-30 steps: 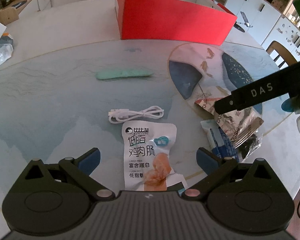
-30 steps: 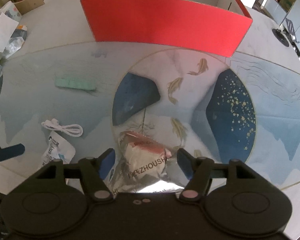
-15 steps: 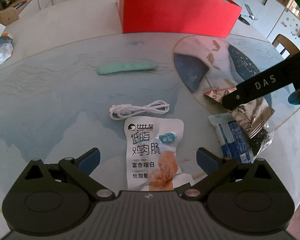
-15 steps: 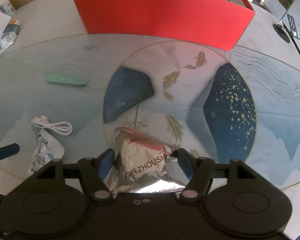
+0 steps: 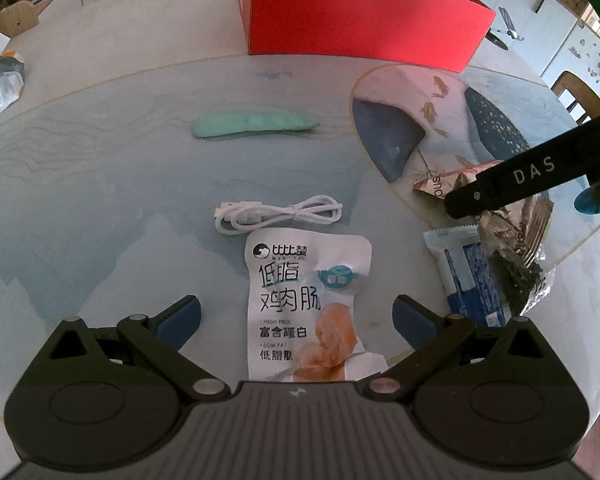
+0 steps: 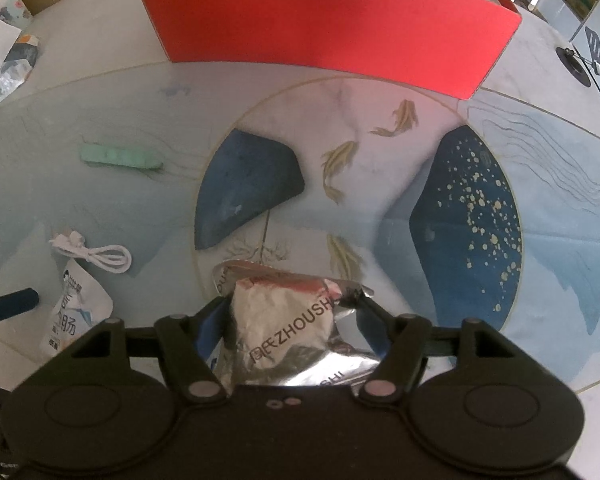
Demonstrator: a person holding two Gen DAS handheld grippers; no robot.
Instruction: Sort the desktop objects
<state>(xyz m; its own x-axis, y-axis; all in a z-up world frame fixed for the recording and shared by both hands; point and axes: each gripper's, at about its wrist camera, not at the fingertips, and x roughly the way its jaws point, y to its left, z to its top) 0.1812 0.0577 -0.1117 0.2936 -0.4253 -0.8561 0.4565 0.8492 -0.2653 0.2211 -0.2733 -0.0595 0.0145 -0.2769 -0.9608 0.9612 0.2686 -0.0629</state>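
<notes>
Two hand-held grippers over bench (image 5: pixel 100 184). Left hand-held gripper (image 5: pixel 296 316) wide, holds nothing, white snack bag (image 5: pixel 304 304) flat between fingers. Right hand-held gripper (image 6: pixel 292 320) wide, fingers on both sides of silver bag (image 6: pixel 284 332); cannot tell if squeezing. White cable (image 5: pixel 278 216), green pod (image 5: pixel 254 125) lie behind. Red box (image 6: pixel 324 24) at far side.

Right gripper (image 6: pixel 290 316) jaws straddle the crumpled foil packet (image 6: pixel 284 328) before the red box (image 6: pixel 324 28).
</notes>
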